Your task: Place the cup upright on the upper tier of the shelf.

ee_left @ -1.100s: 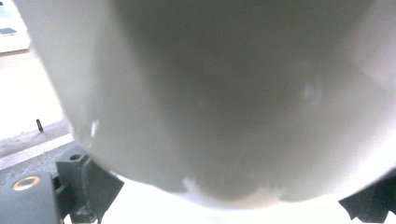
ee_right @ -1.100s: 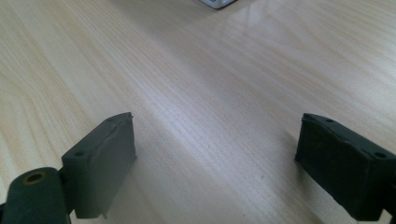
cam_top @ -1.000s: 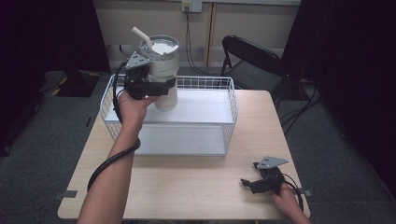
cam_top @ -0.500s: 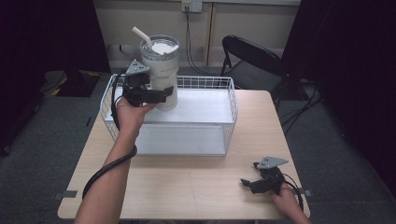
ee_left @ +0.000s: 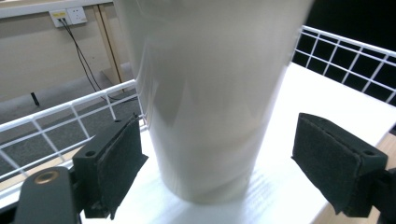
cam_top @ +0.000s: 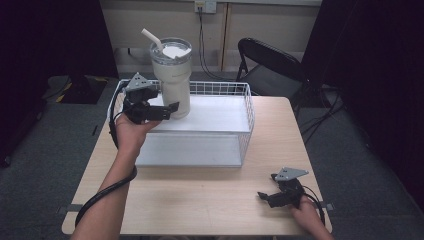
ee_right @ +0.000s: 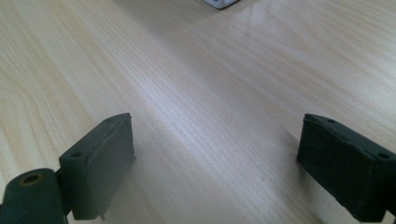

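Observation:
A tall cream tumbler (cam_top: 172, 82) with a clear lid and a straw (cam_top: 150, 37) stands upright on the white floor of a wire basket (cam_top: 220, 87), at its back left. My left gripper (cam_top: 167, 109) is open at the tumbler's base, coming in from the left. In the left gripper view the tumbler (ee_left: 205, 93) sits between the two pads (ee_left: 114, 168) with a gap on each side. My right gripper (cam_top: 265, 196) rests low over the wooden table (cam_top: 200, 195) near its front right corner. It is open, with bare wood between its pads (ee_right: 100, 163).
The basket's wire walls (ee_left: 345, 51) rise around the tumbler and the left gripper. A black folding chair (cam_top: 272, 65) stands behind the table's right side. A cable trails from the left gripper down along the forearm (cam_top: 107, 192).
My left gripper has slid down the tumbler's side and drawn back a little toward the person. The tumbler stays where it was. The right gripper has not moved.

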The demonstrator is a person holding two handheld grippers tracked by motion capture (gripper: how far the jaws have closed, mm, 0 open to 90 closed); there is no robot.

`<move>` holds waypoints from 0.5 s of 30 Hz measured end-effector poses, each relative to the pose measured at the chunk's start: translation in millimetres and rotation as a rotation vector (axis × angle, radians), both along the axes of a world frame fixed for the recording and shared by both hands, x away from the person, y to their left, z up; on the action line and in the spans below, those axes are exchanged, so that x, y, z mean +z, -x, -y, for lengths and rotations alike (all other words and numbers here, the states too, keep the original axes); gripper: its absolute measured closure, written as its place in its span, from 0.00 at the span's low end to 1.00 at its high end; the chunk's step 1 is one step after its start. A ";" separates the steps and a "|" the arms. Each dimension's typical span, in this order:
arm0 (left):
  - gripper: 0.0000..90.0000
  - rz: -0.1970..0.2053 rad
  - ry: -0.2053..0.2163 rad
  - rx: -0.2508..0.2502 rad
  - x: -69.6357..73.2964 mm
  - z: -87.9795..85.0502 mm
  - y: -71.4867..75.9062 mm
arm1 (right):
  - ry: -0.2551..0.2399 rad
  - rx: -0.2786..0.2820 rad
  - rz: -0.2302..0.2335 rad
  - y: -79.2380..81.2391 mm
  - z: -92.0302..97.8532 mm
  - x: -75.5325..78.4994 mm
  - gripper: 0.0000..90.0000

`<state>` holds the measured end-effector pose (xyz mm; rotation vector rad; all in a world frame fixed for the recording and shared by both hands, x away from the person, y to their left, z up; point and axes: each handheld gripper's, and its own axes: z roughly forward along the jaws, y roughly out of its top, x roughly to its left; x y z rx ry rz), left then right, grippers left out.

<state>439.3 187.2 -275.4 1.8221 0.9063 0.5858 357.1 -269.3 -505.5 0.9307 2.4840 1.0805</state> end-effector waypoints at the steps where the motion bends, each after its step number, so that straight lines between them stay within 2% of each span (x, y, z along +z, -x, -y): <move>1: 0.17 0.000 0.002 0.001 0.0 -1.3 2.2 | 0.000 0.000 0.000 0.0 0.0 0.0 0.11; 7: 0.17 -0.004 0.029 -0.001 -2.0 -9.6 12.6 | 0.000 0.000 0.000 0.0 0.0 0.0 0.11; 9: 0.17 -0.002 0.017 -0.001 -3.6 -13.0 17.8 | 0.000 0.000 0.000 0.0 0.1 0.0 0.11; 15: 0.17 -0.010 0.018 0.007 -5.8 -19.8 28.7 | -0.001 0.000 -0.001 0.1 0.0 0.0 0.11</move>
